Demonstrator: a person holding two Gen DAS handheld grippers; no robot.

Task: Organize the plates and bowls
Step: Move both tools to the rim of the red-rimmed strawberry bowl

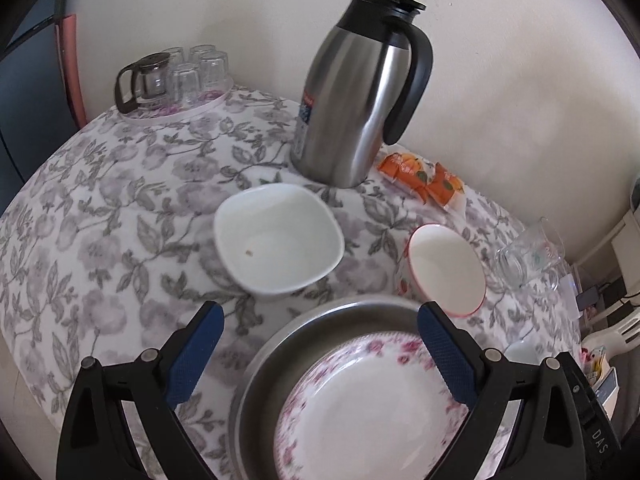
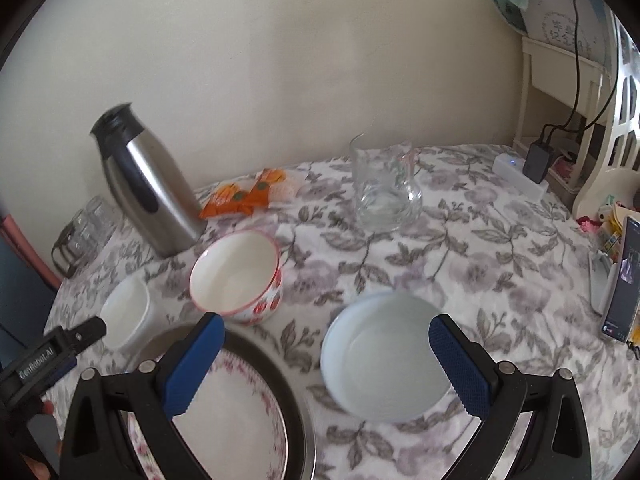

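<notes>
Floral plate [image 1: 372, 412] sits in metal pan [image 1: 264, 380]; three bowls [image 1: 280, 236] stand apart.

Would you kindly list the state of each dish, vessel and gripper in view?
left gripper: open, empty
right gripper: open, empty
floral plate: lying in metal pan
square white bowl: upright, empty
red-rimmed bowl: upright, empty
pale round bowl: upright, empty
steel carafe: upright, lid closed

The right gripper [image 2: 322, 354] hangs wide open over the flowered tablecloth [image 2: 460, 248], its blue pads either side of a pale bowl [image 2: 380, 356]. To the left, a floral plate [image 2: 236, 420] sits in a metal pan [image 2: 298, 396]. Farther off stand a red-patterned bowl [image 2: 236, 276], a steel jug [image 2: 148, 180] and a glass [image 2: 384, 188].
</notes>
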